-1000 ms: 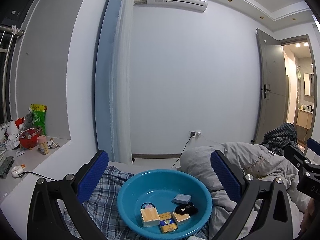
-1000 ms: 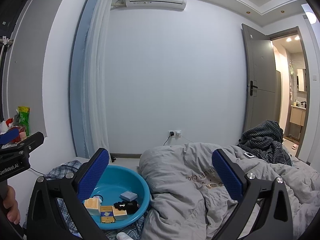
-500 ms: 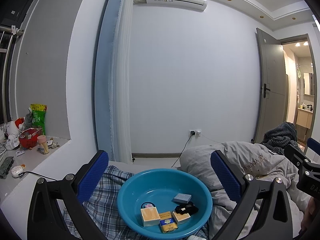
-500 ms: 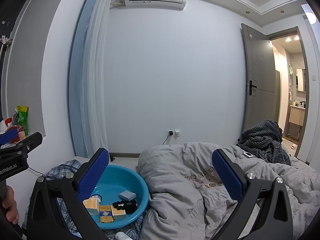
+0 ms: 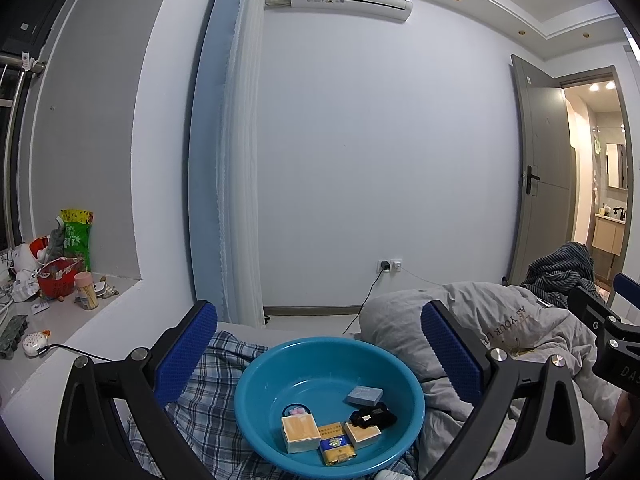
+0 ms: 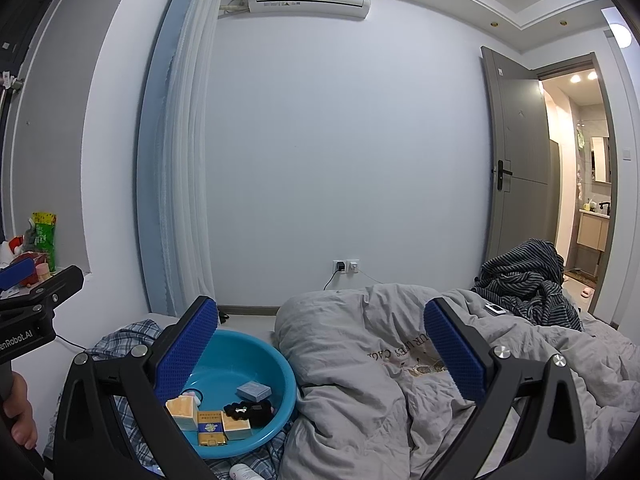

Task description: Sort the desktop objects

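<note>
Grey quilt (image 6: pixel 420 360) covering the bed's right, blue basin (image 5: pixel 260 384) on plaid cloth (image 5: pixel 208 380) at left holding small boxes (image 5: pixel 300 434), beyond the left gripper (image 5: pixel 320 354) and right gripper (image 6: pixel 322 350), fingers spread wide, empty.

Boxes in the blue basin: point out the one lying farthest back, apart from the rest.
The grey-blue flat box. It lies alone toward the basin's rear; the tan and yellow boxes cluster at the front.

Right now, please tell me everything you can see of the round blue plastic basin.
The round blue plastic basin is shallow and glossy, with a rolled rim. It sits upright on checked cloth, beside a grey quilt. Inside lie small boxes and a black item. Neither gripper touches it.
</note>
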`<state>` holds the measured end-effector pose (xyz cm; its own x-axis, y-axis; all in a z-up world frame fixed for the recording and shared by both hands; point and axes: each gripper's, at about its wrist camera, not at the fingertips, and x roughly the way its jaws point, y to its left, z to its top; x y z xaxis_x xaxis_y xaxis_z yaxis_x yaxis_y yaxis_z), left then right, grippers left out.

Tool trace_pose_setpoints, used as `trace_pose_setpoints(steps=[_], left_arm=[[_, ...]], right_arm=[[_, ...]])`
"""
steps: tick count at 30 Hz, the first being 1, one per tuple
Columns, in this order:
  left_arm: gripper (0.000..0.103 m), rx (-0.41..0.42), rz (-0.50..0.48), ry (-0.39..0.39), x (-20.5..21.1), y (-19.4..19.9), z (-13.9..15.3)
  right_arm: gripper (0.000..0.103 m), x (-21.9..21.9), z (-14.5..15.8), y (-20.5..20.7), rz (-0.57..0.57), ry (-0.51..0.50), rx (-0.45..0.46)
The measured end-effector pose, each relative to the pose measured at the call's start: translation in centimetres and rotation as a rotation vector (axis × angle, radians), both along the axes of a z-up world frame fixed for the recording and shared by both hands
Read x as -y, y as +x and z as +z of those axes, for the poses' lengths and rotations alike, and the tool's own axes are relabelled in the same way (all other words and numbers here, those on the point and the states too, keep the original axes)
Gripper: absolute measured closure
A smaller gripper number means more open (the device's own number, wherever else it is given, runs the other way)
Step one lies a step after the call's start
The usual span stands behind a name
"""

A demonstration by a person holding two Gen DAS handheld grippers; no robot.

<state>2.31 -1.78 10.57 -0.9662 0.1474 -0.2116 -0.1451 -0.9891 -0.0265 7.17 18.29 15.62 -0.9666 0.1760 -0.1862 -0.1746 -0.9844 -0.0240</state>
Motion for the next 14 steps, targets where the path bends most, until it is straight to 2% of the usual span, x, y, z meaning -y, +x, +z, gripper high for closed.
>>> trace_pose_setpoints(steps=[14], left_arm=[[0.0,0.001,-0.004,-0.001,0.07,0.0,-0.01]], right_arm=[[0.001,-0.04,0.02,0.06,-0.005,-0.001,0.001]])
